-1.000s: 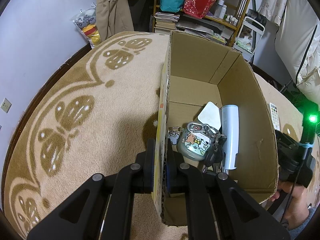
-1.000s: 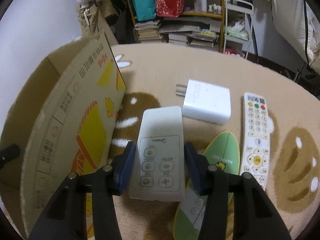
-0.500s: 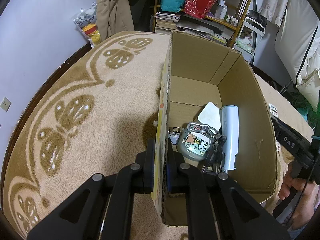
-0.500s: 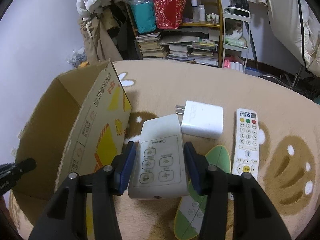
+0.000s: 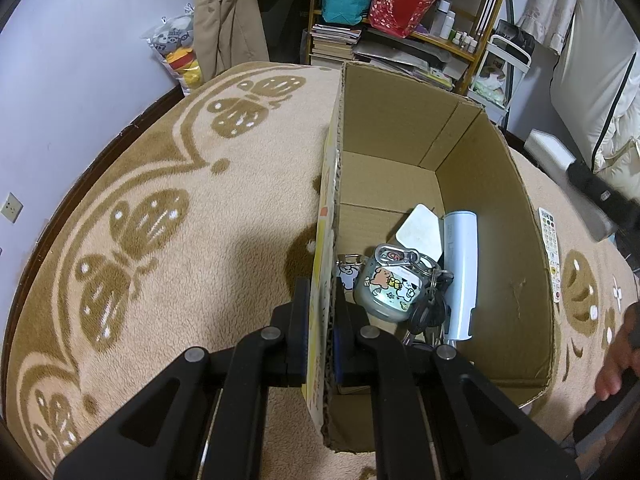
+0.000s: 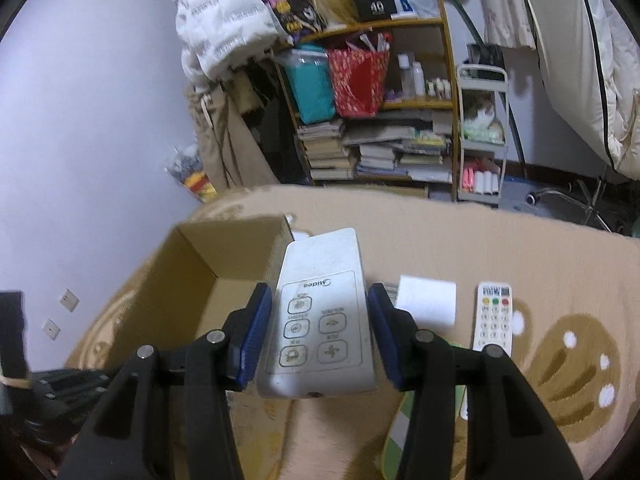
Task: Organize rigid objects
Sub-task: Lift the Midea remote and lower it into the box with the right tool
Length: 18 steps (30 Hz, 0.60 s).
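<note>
My left gripper [image 5: 320, 300] is shut on the left wall of the open cardboard box [image 5: 400, 140], one finger outside and one inside. In the box lie a cartoon-printed case with keys [image 5: 390, 286], a white tube [image 5: 460, 272] and a white card [image 5: 420, 230]. My right gripper [image 6: 320, 328] is shut on a white Midea remote [image 6: 324, 312] and holds it in the air above the rug, by the box's right wall [image 6: 200, 272]. The remote also shows at the right edge of the left wrist view [image 5: 548, 152].
On the beige patterned rug [image 6: 520, 248] lie a white charger block [image 6: 428, 304], a white remote with coloured buttons [image 6: 494, 316] and a green oval thing [image 6: 400, 432]. Shelves with books and bags [image 6: 380, 128] stand behind. A hand [image 5: 616, 364] is at the right.
My right gripper has lifted the Midea remote well up off the rug and moved it left, toward the box opening. The left gripper and box have not moved.
</note>
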Each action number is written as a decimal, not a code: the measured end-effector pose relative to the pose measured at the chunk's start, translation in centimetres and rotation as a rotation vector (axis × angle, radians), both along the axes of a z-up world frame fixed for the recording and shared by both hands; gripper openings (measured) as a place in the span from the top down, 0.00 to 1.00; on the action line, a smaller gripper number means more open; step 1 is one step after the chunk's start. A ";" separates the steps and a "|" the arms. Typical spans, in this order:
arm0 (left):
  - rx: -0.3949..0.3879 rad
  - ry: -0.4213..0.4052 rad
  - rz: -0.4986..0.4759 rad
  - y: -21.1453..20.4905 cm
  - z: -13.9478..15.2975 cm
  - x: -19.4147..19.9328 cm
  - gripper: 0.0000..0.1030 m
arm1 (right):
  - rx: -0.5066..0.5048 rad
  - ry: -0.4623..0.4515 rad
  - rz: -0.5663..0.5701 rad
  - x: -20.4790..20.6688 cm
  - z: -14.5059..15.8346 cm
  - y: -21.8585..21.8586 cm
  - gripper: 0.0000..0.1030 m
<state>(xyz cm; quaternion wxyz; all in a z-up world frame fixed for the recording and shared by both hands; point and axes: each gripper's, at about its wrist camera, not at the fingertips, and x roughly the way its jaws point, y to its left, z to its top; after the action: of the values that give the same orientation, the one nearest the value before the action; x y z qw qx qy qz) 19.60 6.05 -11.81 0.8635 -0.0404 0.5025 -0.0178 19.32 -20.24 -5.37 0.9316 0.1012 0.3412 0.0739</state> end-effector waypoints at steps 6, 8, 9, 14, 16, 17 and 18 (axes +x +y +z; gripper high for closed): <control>0.003 0.000 -0.001 0.0 0.0 0.0 0.91 | 0.018 -0.057 0.079 -0.3 1.6 2.2 0.48; 0.000 -0.001 0.000 0.0 0.0 0.0 0.91 | 0.020 -0.051 0.110 -0.3 1.3 3.2 0.49; -0.001 -0.001 0.000 0.0 0.0 0.0 0.91 | 0.017 -0.047 0.123 -0.3 1.1 3.8 0.48; 0.000 -0.001 -0.001 0.1 0.1 0.1 0.91 | 0.015 -0.005 0.184 -0.6 -0.3 5.7 0.48; -0.001 -0.001 -0.002 0.2 0.1 0.1 0.91 | 0.024 0.014 0.202 -0.7 -0.8 6.2 0.48; -0.002 -0.001 -0.002 0.2 0.1 0.1 0.91 | 0.013 0.016 0.209 -0.7 -1.0 6.5 0.48; -0.003 0.000 -0.001 0.2 0.1 0.1 0.91 | 0.000 0.018 0.216 -0.9 -1.2 6.7 0.48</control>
<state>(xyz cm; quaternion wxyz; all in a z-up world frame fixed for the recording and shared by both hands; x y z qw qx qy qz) 19.67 6.24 -11.68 0.8635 -0.0413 0.5023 -0.0190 18.43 -13.56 -6.56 0.9151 0.0645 0.3585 0.1731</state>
